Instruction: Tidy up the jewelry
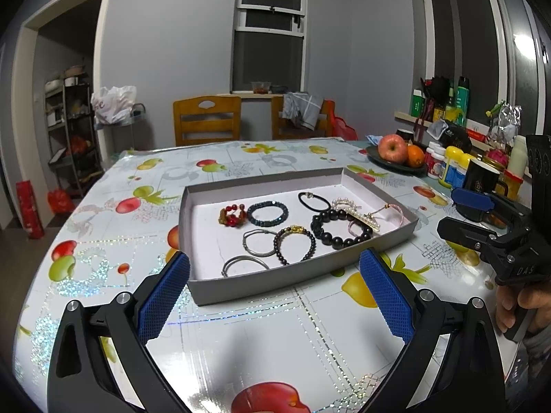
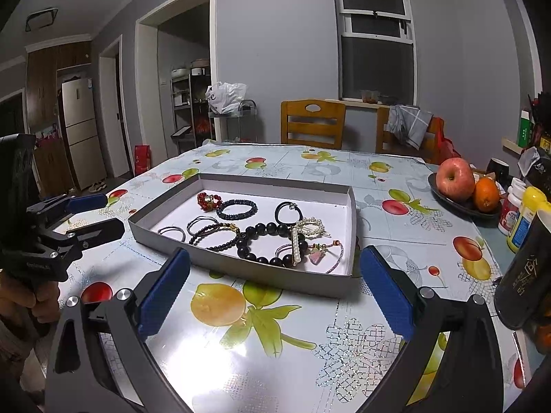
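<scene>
A shallow grey tray [image 1: 241,290] [image 2: 241,273] sits mid-table and holds several pieces of jewelry: a red bead bracelet [image 1: 231,216] [image 2: 208,200], a dark blue bead bracelet [image 1: 268,212] [image 2: 237,209], a black hair tie [image 1: 313,201] [image 2: 287,214], a large black bead bracelet [image 1: 339,229] [image 2: 268,244], a pearl clip [image 1: 354,211] [image 2: 303,232], a thin dark bead bracelet [image 1: 294,244] [image 2: 213,235], two silver rings [image 1: 256,242] [image 2: 187,228] and a pink cord bracelet [image 2: 327,254]. My left gripper [image 1: 273,296] [image 2: 94,213] is open and empty before the tray's near edge. My right gripper [image 2: 275,292] [image 1: 463,211] is open and empty.
A dark plate [image 2: 447,199] with an apple [image 2: 454,179] [image 1: 392,147] and an orange [image 2: 485,194] stands at the right. Bottles and a black mug [image 1: 480,175] crowd the table's right edge. A dark container [image 2: 523,272] is close to my right gripper. Two wooden chairs [image 1: 206,120] stand behind.
</scene>
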